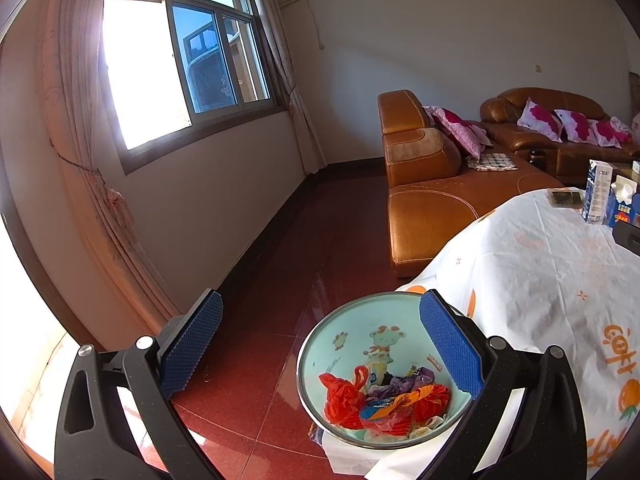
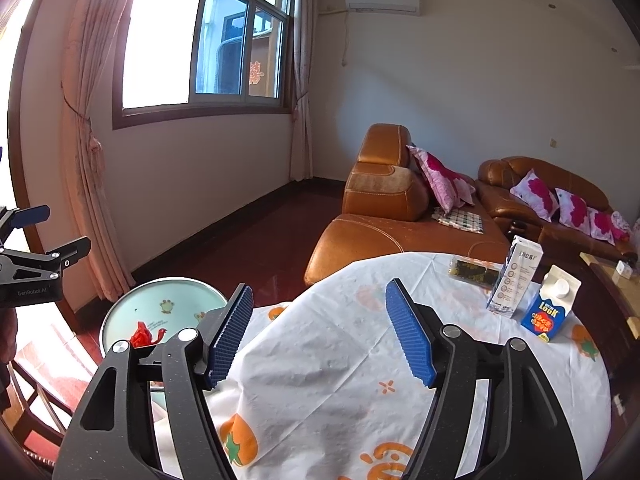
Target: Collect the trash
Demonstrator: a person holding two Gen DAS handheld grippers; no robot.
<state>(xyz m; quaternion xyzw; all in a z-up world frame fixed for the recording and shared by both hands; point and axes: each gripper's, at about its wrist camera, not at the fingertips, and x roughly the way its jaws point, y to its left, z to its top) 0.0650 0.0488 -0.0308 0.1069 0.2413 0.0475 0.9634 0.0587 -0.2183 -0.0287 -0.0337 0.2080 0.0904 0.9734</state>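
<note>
A pale green basin (image 1: 348, 328) with cartoon animals stands beside the table's left edge. It holds crumpled trash: a red plastic bag (image 1: 344, 400) and several coloured wrappers. My left gripper (image 1: 323, 296) is open above it, its right pad over the basin's rim and its left pad over the floor. My right gripper (image 2: 320, 286) is open above the tablecloth (image 2: 340, 352) with nothing between its pads. At the table's far right stand a white carton (image 2: 516, 276), a blue carton (image 2: 550, 304) and a dark packet (image 2: 474, 270). In the right wrist view the basin (image 2: 168, 292) and left gripper (image 2: 60, 230) show at the left.
An orange leather sofa (image 2: 380, 236) with pink cushions runs behind the table. Red tiled floor (image 1: 280, 280) stretches to a wall with a window (image 1: 180, 64) and curtains. A wooden chair frame (image 2: 32, 404) shows at the lower left.
</note>
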